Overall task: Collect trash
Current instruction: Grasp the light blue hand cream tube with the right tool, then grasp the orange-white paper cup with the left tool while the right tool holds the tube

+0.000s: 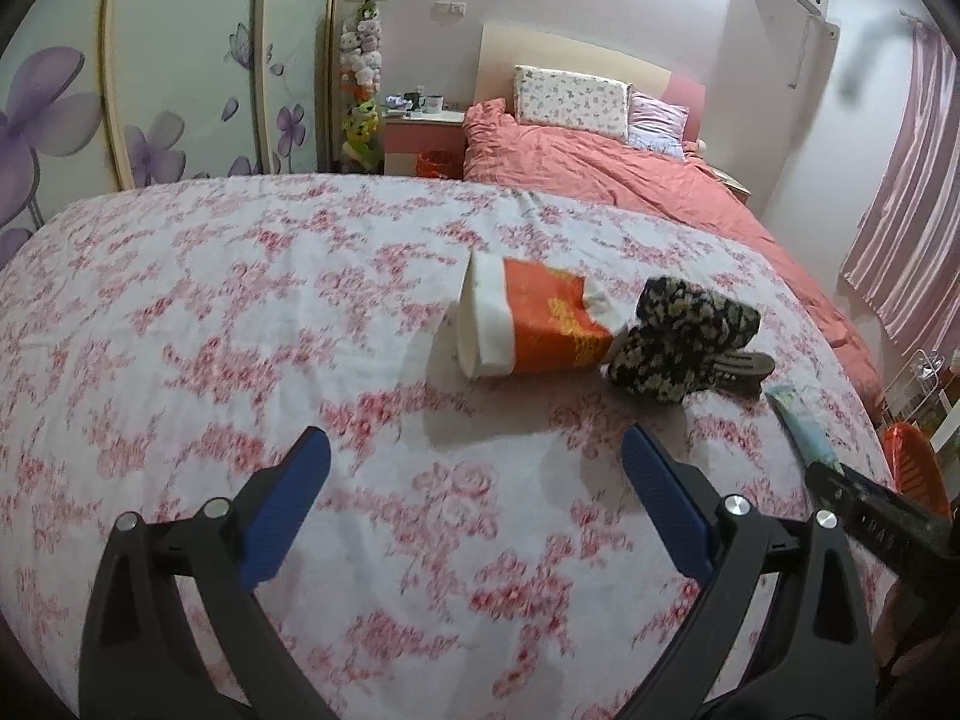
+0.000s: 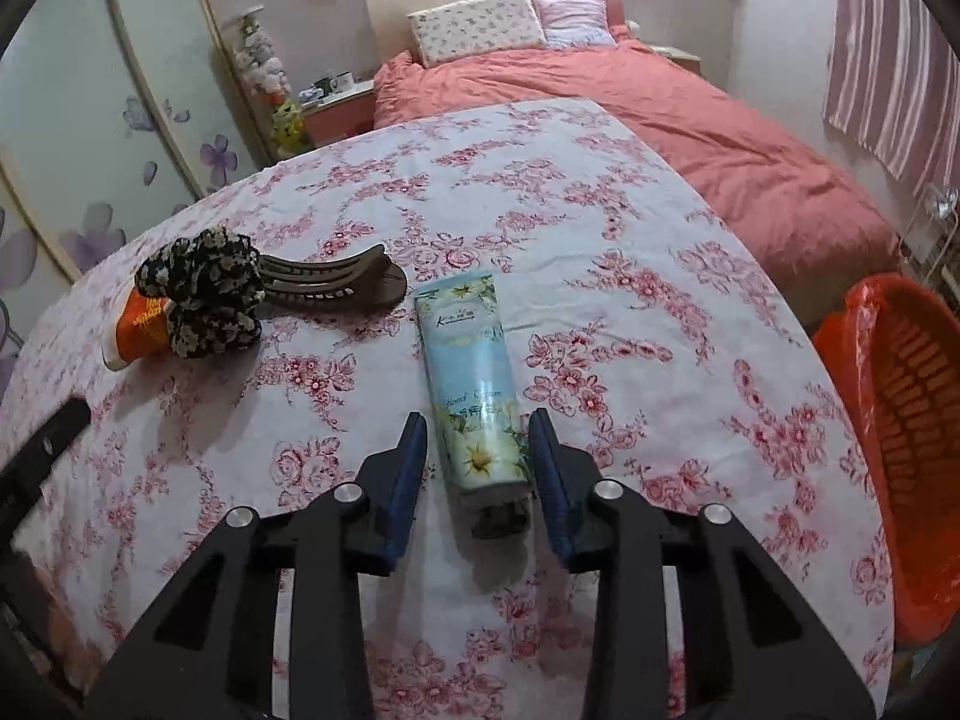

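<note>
A light-blue hand cream tube [image 2: 468,372] lies on the floral tablecloth [image 2: 630,312], cap towards me. My right gripper [image 2: 477,420] straddles its lower half. The right pad touches the tube's edge, and a thin strip of cloth shows between the left pad and the tube. An orange and white paper cup [image 1: 528,324] lies on its side, with a black floral scrunchie [image 1: 684,336] against its base. My left gripper [image 1: 474,438] stands wide open over bare cloth, short of the cup. The tube [image 1: 798,420] shows at the right edge of the left wrist view.
A brown hair clip [image 2: 336,285] lies behind the scrunchie [image 2: 204,300]. An orange basket lined with an orange bag [image 2: 912,396] stands off the table's right edge. Beyond the table is a bed with a red duvet [image 1: 600,168], and a flowered wardrobe is on the left.
</note>
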Demonstrator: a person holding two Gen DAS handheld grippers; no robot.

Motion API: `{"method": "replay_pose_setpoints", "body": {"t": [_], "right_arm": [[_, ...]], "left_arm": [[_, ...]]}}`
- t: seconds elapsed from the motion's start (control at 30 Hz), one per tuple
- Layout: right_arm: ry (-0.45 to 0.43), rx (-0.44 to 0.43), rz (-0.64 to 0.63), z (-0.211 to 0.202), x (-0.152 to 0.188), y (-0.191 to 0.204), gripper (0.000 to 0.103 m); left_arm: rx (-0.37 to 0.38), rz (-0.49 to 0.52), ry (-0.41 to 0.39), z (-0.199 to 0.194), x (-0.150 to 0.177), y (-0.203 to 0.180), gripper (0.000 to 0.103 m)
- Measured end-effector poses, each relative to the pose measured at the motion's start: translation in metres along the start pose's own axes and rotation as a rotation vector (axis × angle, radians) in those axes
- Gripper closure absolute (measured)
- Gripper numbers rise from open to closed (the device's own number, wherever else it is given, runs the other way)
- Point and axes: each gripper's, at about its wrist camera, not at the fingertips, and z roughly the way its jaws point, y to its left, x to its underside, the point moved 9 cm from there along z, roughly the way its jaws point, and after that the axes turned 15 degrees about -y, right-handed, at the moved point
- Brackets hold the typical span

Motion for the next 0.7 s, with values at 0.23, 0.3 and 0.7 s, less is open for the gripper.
{"method": "replay_pose_setpoints", "body": {"t": [0.23,0.3,0.7], "right_arm": [[-0.022,-0.016,-0.004,-0.004,0.001,-0.008,0.075],[-0.022,-0.019,0.001,-0.005,0.001,-0.007,0.075],[-0.023,-0.044,0.031,-0.006,0.0,-0.009,0.075]], "left_arm": [[0.013,0.019,-0.003,0.034,-0.017,-0.007,0.007],[0.025,0.02,0.003,0.045,-0.019,-0.011,0.007],[0.269,0.018,0.062,0.043,0.0,-0.05,0.048]]}}
